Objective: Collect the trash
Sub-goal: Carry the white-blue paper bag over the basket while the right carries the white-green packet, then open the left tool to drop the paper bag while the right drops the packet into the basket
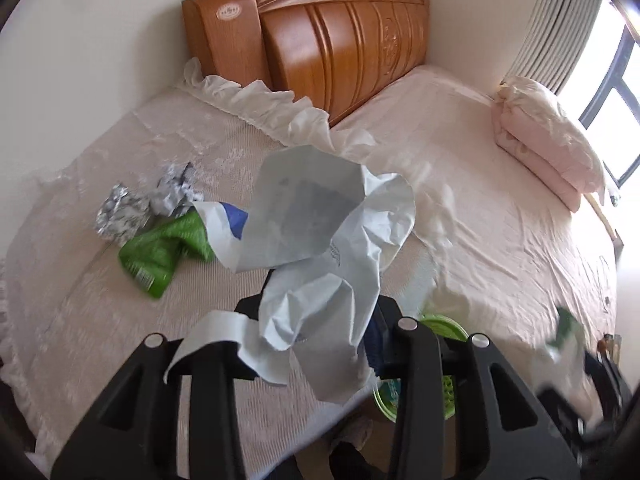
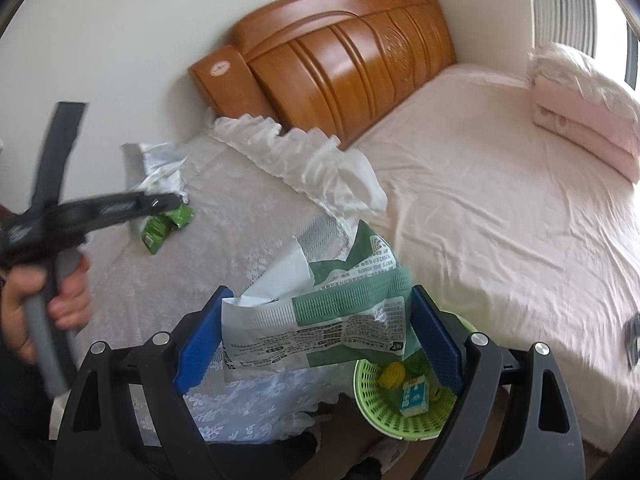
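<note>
My left gripper (image 1: 320, 320) is shut on a crumpled pale grey-white plastic bag (image 1: 320, 216) and holds it above the bed. A green wrapper (image 1: 160, 252) and crumpled silver foil (image 1: 120, 212) lie on the lace cover to the left. My right gripper (image 2: 316, 324) holds a green-and-white printed wrapper (image 2: 340, 312) between its blue pads (image 2: 200, 340), just above a green basket (image 2: 372, 404). The basket holds a yellow scrap and a small blue-white box (image 2: 414, 396). It also shows in the left wrist view (image 1: 444, 328). The left gripper also shows in the right wrist view (image 2: 100, 208).
The bed has a pink sheet (image 2: 480, 200) and a wooden headboard (image 2: 344, 56). A folded pink quilt (image 1: 548, 144) lies by the window. A frilled lace cover (image 1: 140, 160) lies over the left side.
</note>
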